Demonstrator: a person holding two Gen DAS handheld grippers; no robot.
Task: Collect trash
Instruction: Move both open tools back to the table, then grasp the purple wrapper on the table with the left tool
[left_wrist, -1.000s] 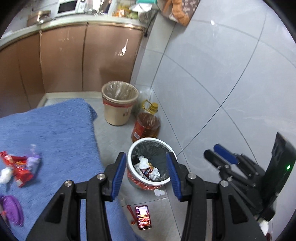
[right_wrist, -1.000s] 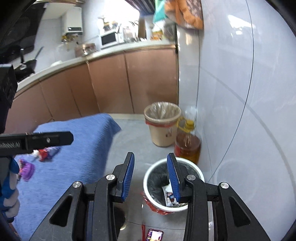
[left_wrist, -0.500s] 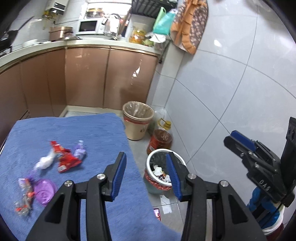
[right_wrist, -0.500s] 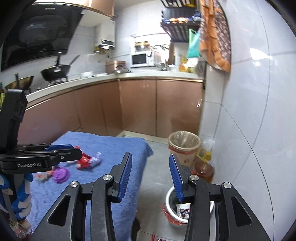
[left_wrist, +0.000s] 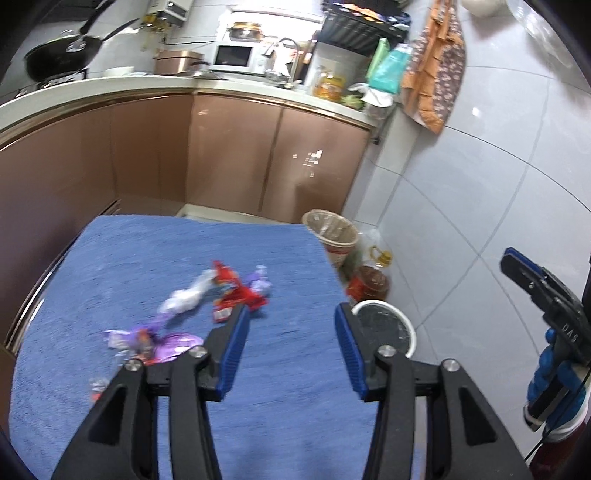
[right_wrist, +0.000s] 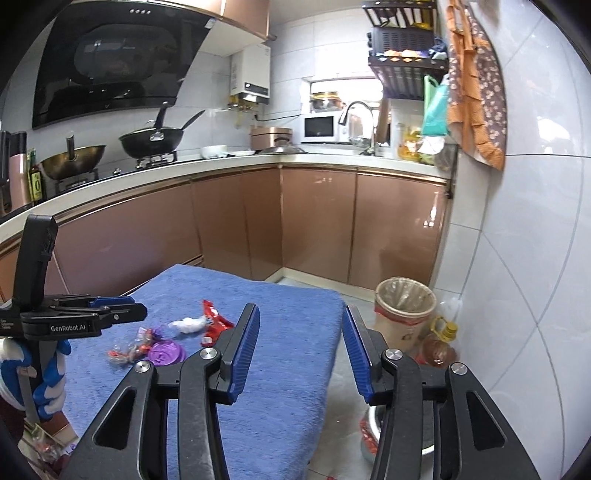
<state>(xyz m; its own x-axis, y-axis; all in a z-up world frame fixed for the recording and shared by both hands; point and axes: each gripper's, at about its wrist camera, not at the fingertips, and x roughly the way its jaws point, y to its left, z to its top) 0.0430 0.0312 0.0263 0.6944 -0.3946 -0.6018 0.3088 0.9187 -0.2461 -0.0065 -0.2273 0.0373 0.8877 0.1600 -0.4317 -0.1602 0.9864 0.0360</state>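
Observation:
Several pieces of trash lie on the blue cloth (left_wrist: 295, 398): a red wrapper (left_wrist: 236, 291), a white crumpled wrapper (left_wrist: 184, 299), a small purple wrapper (left_wrist: 260, 282) and a purple lid (left_wrist: 173, 341). My left gripper (left_wrist: 290, 321) hovers over the cloth just right of them, its jaws opening with nothing between. The right gripper (right_wrist: 301, 314) hangs over the cloth's right part, jaws also opening and empty; the red wrapper (right_wrist: 214, 321) and purple lid (right_wrist: 166, 351) lie to its left. A white bin with a black liner (left_wrist: 380, 302) stands on the floor beside the cloth.
A beige bin with a clear liner (left_wrist: 330, 236) and an oil bottle (left_wrist: 369, 284) stand on the floor against the tiled wall on the right. Brown cabinets (left_wrist: 229, 155) run behind the cloth. A gloved hand holds the left gripper (right_wrist: 136, 308).
Both views have swung from the floor bin up and left to the blue cloth. The trash pile now sits ahead of the left gripper. Both pairs of jaws stand wider.

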